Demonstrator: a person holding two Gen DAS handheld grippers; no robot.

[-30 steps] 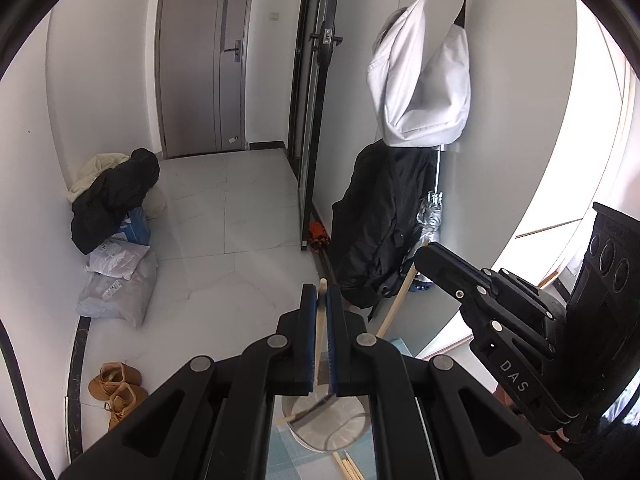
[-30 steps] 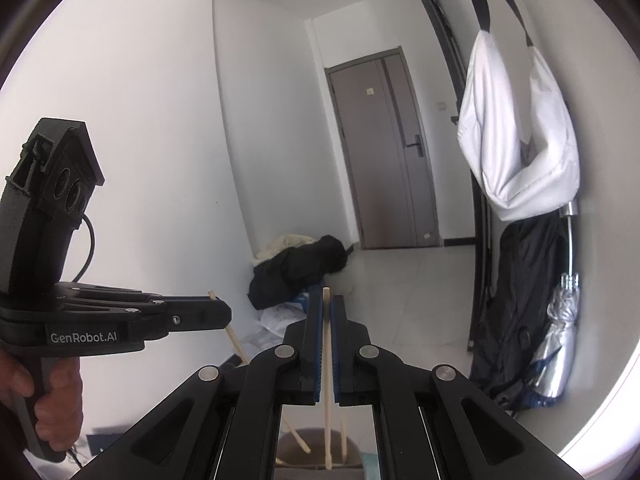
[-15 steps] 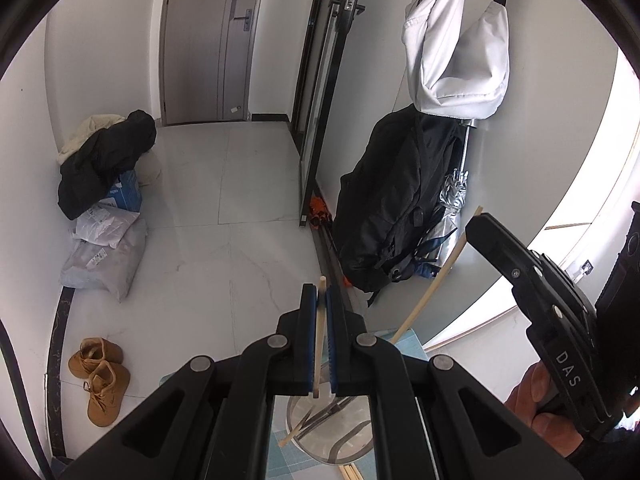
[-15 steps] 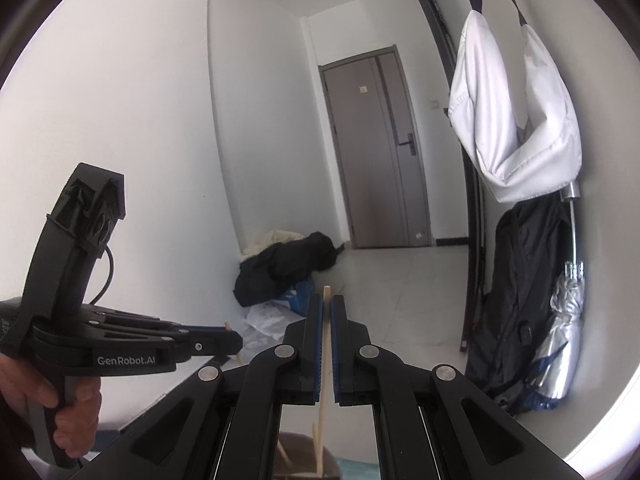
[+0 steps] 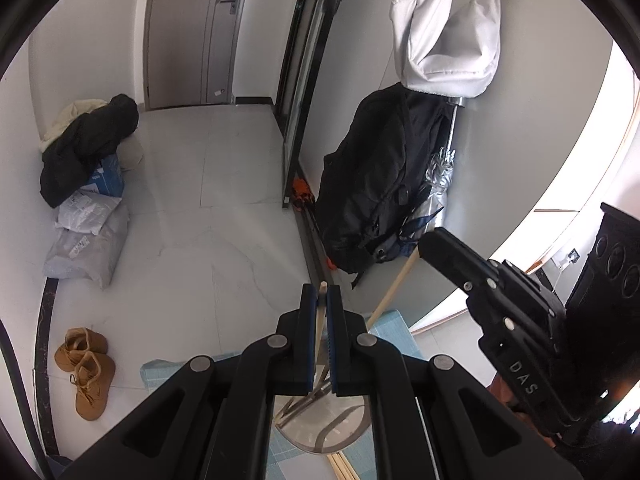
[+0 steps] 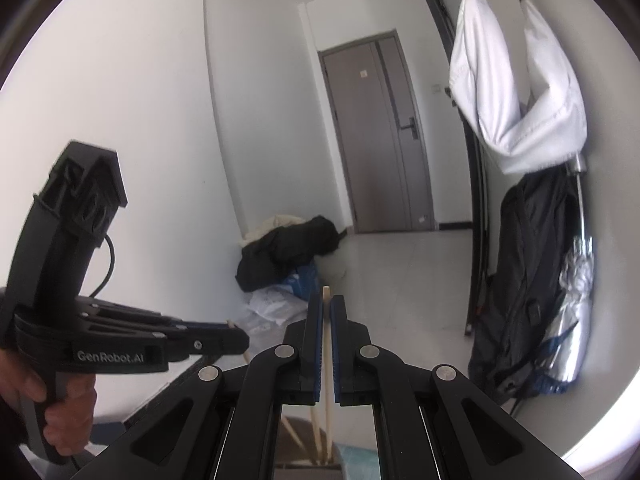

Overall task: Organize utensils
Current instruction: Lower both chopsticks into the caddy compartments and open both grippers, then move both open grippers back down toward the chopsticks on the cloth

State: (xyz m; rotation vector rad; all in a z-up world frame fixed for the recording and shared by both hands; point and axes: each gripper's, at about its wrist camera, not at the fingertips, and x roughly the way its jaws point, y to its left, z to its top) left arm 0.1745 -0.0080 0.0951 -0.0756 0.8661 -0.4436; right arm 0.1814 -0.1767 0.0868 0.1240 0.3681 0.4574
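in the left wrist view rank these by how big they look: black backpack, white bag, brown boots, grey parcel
Largest to smallest as they look in the left wrist view:
1. black backpack
2. white bag
3. grey parcel
4. brown boots
The fisheye bends the edges and the things lie at different depths, so true sizes may differ, above all between parcel and bag.

left tool [image 5: 321, 300] | lower, tipped down | right tool [image 6: 326, 312] | lower

Blue placemat [image 5: 394, 322] under steel utensil cup [image 5: 320, 426]
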